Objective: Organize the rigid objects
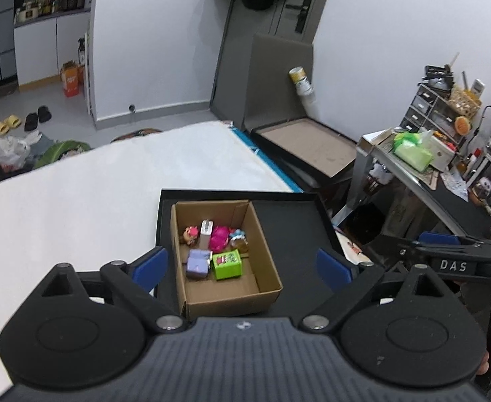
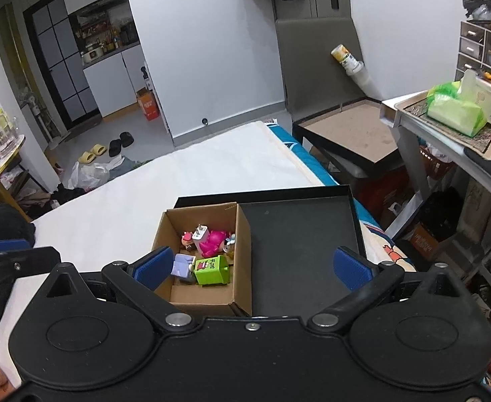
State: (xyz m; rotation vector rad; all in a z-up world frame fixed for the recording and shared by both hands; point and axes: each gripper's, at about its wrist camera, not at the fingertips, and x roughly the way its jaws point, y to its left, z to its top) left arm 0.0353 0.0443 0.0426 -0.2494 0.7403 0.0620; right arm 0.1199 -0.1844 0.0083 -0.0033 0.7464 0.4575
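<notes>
A brown cardboard box [image 1: 265, 268] sits in the left part of a black tray [image 1: 292, 227] on a white bed. In the box lie a green toy box [image 1: 227, 263], a lilac toy [image 1: 198, 263], a pink toy [image 1: 219, 237], a white charger [image 1: 207, 231] and small figures [image 1: 190, 234]. My left gripper [image 1: 242, 268] is open and empty, held above the box's near side. My right gripper [image 2: 252, 268] is open and empty, above the box [image 2: 242, 254] and the tray [image 2: 299, 234]. The green toy box [image 2: 212, 269] and pink toy [image 2: 213, 241] show below it.
The white bed [image 1: 111, 184] spreads to the left and behind. An open black box [image 1: 305, 147] with a grey lid stands beyond the bed's far corner. A cluttered desk [image 1: 426, 167] with green tissue packs is at the right. Bags and slippers lie on the floor at left.
</notes>
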